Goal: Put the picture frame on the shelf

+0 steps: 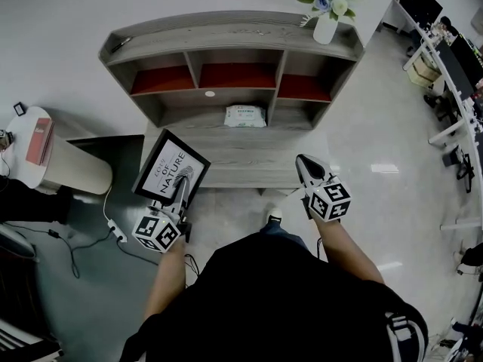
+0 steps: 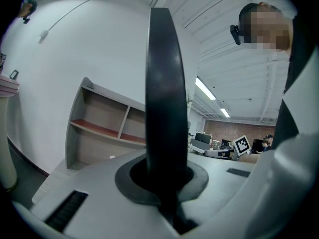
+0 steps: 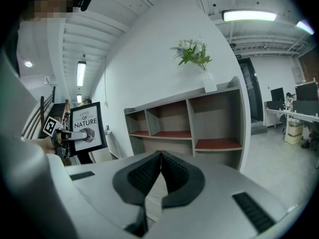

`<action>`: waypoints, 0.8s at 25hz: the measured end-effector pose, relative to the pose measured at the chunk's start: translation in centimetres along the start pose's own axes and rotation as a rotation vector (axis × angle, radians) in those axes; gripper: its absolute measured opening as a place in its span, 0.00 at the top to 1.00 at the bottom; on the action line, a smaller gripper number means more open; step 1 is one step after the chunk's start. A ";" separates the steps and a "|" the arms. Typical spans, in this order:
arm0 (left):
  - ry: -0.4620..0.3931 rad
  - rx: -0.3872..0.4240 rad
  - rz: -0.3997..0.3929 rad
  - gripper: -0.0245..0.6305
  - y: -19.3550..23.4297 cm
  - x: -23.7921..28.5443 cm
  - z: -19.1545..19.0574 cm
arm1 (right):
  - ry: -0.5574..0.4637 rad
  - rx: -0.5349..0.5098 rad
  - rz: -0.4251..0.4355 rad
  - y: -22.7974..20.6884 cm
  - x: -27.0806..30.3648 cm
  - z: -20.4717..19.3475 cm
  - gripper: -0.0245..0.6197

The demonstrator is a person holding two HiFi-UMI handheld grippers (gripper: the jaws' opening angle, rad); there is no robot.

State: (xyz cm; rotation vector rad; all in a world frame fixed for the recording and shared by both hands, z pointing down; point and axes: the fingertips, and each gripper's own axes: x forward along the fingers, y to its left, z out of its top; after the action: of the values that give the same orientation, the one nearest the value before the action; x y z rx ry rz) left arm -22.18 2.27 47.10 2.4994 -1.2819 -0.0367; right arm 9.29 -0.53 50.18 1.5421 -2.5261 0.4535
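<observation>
Nearest the person, the left gripper (image 1: 181,193) is clamped on one edge of the picture frame (image 1: 170,168) and holds it in the air, short of the shelf (image 1: 234,32). The frame looks light and stiff. It is probably glazed, so breakable, and it may swing from a one-edge pinch; mid-edge seems the safest hold. The right gripper (image 1: 306,164) is pressed together on nothing. Beyond, the shelf's low front ledge and its upper compartments look free.
</observation>
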 end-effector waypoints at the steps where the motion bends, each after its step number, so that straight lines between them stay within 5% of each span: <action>1: 0.005 0.000 0.000 0.92 0.0 0.5 -0.1 | 0.002 0.002 0.002 -0.4 0.2 0.0 0.94; 20: 0.014 -0.007 0.017 0.92 0.5 8.8 0.4 | 0.035 -0.006 0.058 -6.2 5.2 1.4 0.94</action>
State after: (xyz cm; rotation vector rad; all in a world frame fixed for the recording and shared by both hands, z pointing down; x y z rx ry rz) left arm -17.36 -5.12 47.97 2.4786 -1.2945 -0.0194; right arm 12.38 -8.03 51.45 1.4486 -2.5489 0.4761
